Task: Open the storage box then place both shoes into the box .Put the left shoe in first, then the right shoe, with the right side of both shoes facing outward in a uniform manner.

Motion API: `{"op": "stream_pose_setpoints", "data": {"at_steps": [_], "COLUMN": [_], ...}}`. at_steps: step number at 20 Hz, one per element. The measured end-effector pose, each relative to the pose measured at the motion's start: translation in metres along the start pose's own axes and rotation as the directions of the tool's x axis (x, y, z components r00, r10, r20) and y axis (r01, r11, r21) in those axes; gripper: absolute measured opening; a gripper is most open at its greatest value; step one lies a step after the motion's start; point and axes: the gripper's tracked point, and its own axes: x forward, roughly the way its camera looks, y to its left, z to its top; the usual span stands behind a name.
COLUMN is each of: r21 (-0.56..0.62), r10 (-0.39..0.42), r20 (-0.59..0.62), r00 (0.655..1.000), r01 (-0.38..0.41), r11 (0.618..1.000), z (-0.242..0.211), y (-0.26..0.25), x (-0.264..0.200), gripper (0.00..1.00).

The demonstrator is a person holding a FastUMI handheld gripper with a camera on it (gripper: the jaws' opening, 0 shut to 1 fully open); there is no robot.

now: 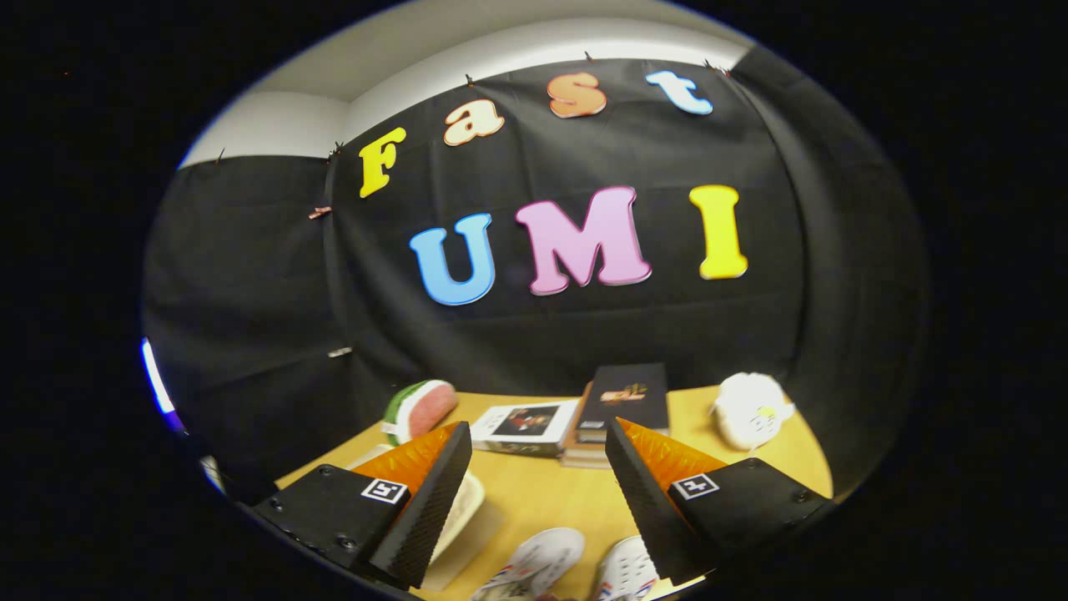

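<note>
Evidently nothing has begun: the gripper (538,484) hangs above the table (542,492) with its fingers spread wide and empty. Both white shoes (534,563) lie below and between them, side by side. A pale storage box (463,509) seems to sit just behind the left finger; opening it likely comes first, calling for a descent.
</note>
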Motion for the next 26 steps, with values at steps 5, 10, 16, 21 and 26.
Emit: {"op": "stream_pose_setpoints", "data": {"at_steps": [5,10,16,21,26], "r21": [0.298,0.527,0.675,0.752,0.774], "r10": [0.233,0.377,0.457,0.501,0.485], "r20": [-0.214,-0.369,-0.421,-0.406,-0.335], "r00": [0.949,0.850,0.784,0.765,0.808], "r01": [-0.164,-0.142,-0.066,-0.032,-0.058], "r11": [0.940,0.838,0.735,0.658,0.631], "z": [-0.072,-0.145,-0.196,-0.205,-0.178], "y": [0.036,0.061,0.081,0.099,0.099], "x": [0.005,0.001,0.002,0.005,0.005], "gripper": [0.97,0.97,0.97,0.91,0.09]}}
